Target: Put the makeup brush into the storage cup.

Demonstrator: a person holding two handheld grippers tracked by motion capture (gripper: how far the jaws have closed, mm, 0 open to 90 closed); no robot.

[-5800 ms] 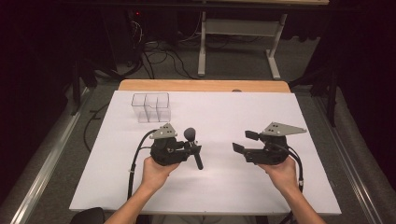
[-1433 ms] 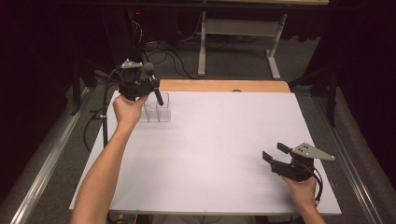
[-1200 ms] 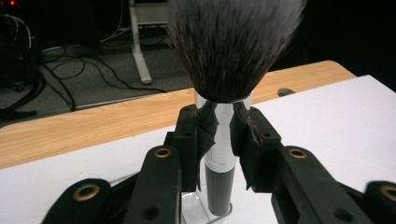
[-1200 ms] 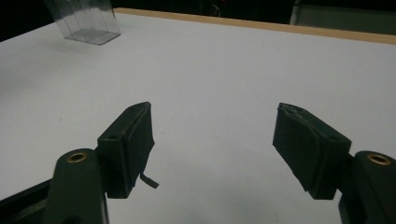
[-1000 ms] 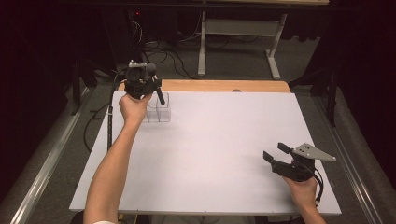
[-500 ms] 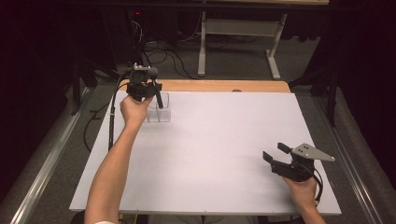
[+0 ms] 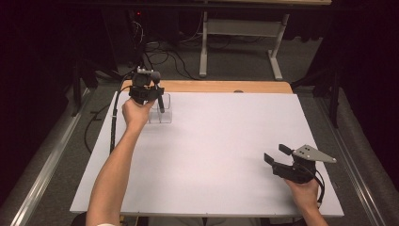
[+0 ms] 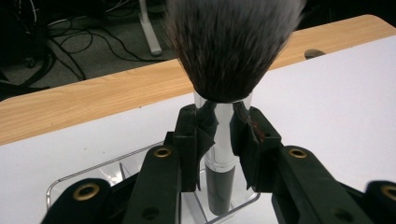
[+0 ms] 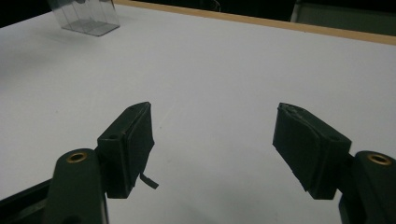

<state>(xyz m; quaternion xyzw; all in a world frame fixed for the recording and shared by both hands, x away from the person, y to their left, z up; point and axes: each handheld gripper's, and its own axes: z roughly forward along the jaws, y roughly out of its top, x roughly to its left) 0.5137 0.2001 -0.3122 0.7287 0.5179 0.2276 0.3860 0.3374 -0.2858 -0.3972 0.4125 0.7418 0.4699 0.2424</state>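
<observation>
My left gripper (image 8: 223,135) is shut on the silver ferrule of a makeup brush (image 8: 224,126), bristles up. The brush's dark handle reaches down into a clear plastic organizer (image 8: 93,175) below. In the high view the left gripper (image 7: 149,92) holds the brush (image 7: 159,98) upright over the organizer (image 7: 164,115) at the table's far left. My right gripper (image 7: 275,154) rests near the front right of the white table (image 7: 226,141), jaws wide apart. In the right gripper view its jaws (image 9: 212,144) have nothing between them.
A wooden strip (image 7: 226,86) runs along the table's far edge. Beyond it are cables (image 7: 164,52) on the floor and a metal desk frame (image 7: 240,37). The organizer (image 9: 84,16) sits far off at the upper left in the right gripper view.
The left hand has shifted slightly to the right and lower, bringing the brush handle down into the organizer. The right gripper has stayed put.
</observation>
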